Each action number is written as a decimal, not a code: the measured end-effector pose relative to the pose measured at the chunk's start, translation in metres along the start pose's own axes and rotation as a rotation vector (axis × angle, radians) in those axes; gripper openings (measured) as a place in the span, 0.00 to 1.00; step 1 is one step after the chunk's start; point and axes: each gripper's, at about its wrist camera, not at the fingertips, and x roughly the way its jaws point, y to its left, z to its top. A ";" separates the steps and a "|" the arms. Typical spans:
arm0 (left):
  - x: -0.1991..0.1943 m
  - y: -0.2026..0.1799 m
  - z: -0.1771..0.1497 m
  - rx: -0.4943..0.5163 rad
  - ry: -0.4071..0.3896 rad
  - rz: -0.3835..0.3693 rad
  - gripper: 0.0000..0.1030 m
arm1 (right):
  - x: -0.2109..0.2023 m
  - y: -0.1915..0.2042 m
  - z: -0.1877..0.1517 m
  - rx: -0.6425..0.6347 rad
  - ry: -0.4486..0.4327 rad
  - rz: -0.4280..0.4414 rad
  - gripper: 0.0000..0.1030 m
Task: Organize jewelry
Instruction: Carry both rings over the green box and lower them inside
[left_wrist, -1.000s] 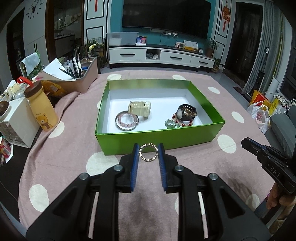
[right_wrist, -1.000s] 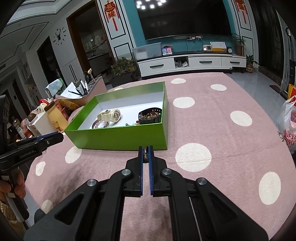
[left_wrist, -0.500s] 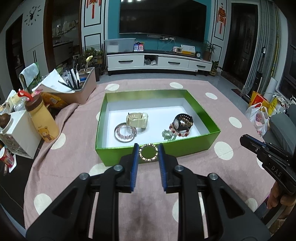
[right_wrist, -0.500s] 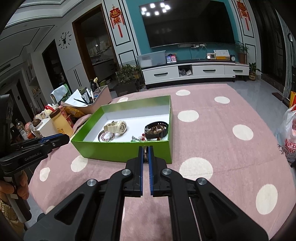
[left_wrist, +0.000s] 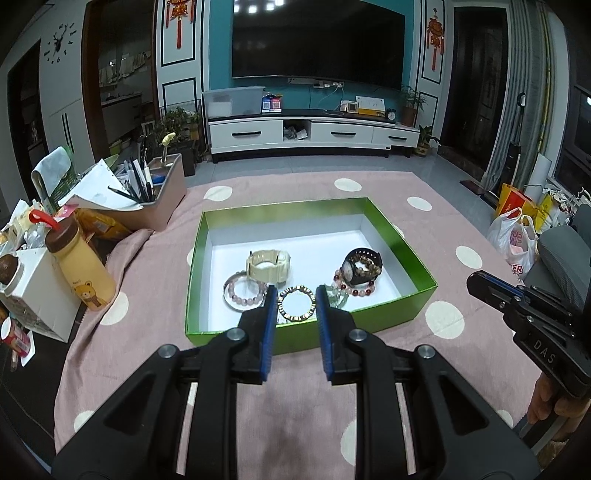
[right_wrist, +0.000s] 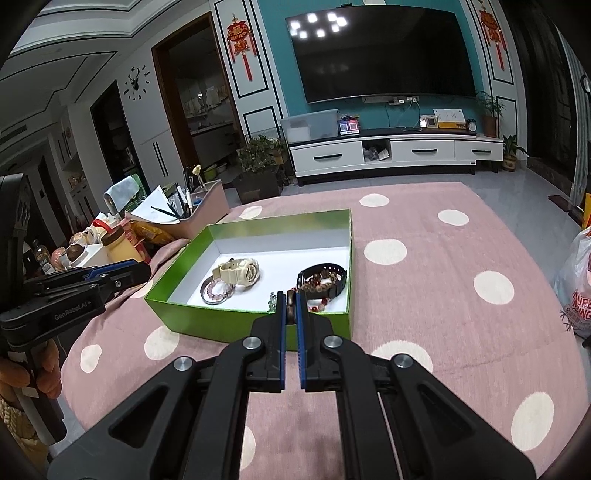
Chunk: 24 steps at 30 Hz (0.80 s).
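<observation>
Your left gripper (left_wrist: 296, 295) is narrowly set, its blue pads pinching a gold beaded bracelet (left_wrist: 296, 304) by both sides, over the near wall of the green box (left_wrist: 413, 254). Your right gripper (right_wrist: 291, 301) is nearly closed on a small dark brown bead-like piece (right_wrist: 291, 308), too small to identify, also at the box's near wall.

Readable writing: "DAS" on the right gripper's body at 3 o'clock in the left view, "GenRobot.AI" on the left gripper's body at 9 o'clock in the right view. A plastic bag (right_wrist: 578, 295) at 3 o'clock shows red letters, partly cut off. The yellow bottle (left_wrist: 79, 266) at 9 o'clock carries a bear picture; its lettering is too small to read.

Inside the box lie a cream watch (left_wrist: 267, 264), a pink bead bracelet (left_wrist: 243, 291), a black watch (left_wrist: 364, 266) and a red bead bracelet (left_wrist: 354, 290). The white floor toward 12 o'clock is bare.

The pink spotted tablecloth (right_wrist: 443, 280) is open from 1 to 4 o'clock in the right view. Clutter crowds the table edge from 9 to 10 o'clock.
</observation>
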 end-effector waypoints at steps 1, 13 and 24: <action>0.001 0.000 0.001 0.002 0.000 0.000 0.20 | 0.001 0.000 0.001 -0.001 0.000 0.002 0.04; 0.019 0.003 0.011 0.004 0.010 0.005 0.20 | 0.019 0.001 0.009 -0.008 0.006 0.008 0.04; 0.035 0.009 0.021 0.000 0.012 0.010 0.20 | 0.037 0.004 0.019 -0.015 0.009 0.014 0.04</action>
